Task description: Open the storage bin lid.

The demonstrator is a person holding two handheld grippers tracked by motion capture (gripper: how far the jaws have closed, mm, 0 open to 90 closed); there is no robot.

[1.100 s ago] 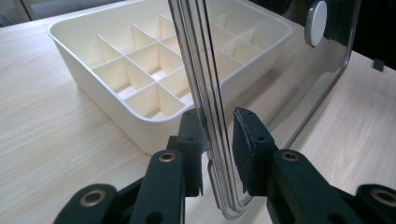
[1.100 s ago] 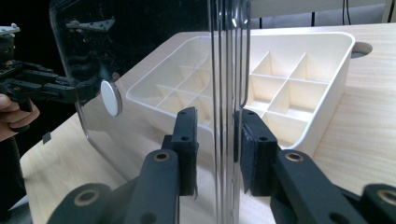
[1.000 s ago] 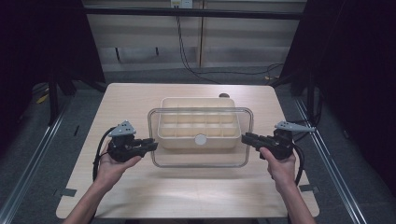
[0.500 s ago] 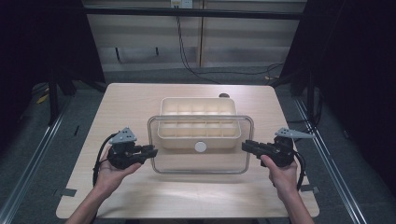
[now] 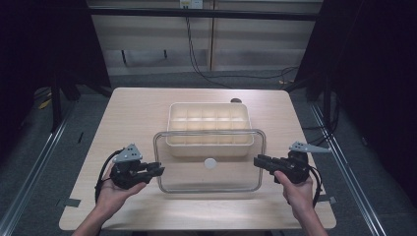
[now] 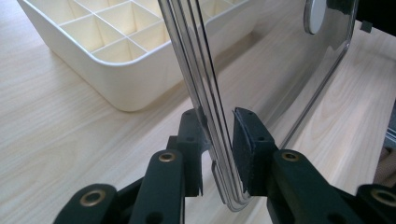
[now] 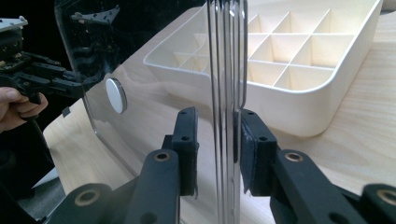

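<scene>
A clear plastic lid [image 5: 196, 174] with a white round knob [image 5: 210, 163] is held flat between both grippers, overlapping the near edge of a cream compartment tray [image 5: 209, 118]. My left gripper [image 5: 160, 169] is shut on the lid's left edge, and my right gripper [image 5: 256, 161] is shut on its right edge. In the left gripper view the jaws of the left gripper [image 6: 219, 130] clamp the lid's rim [image 6: 205, 93], with the tray [image 6: 107, 46] beyond. In the right gripper view the right gripper [image 7: 217, 126] pinches the rim [image 7: 226, 70]. The tray [image 7: 299, 56] lies to its right.
The light wooden table [image 5: 137, 108] has bare surface left, right and in front of the tray. A small dark object [image 5: 236, 101] lies behind the tray. Dark metal frame rails run along both sides of the table, and cables hang at the back.
Both grippers have drawn the lid toward the person, off the top of the tray. The tray's far compartments now lie uncovered. The tray itself has stayed in place.
</scene>
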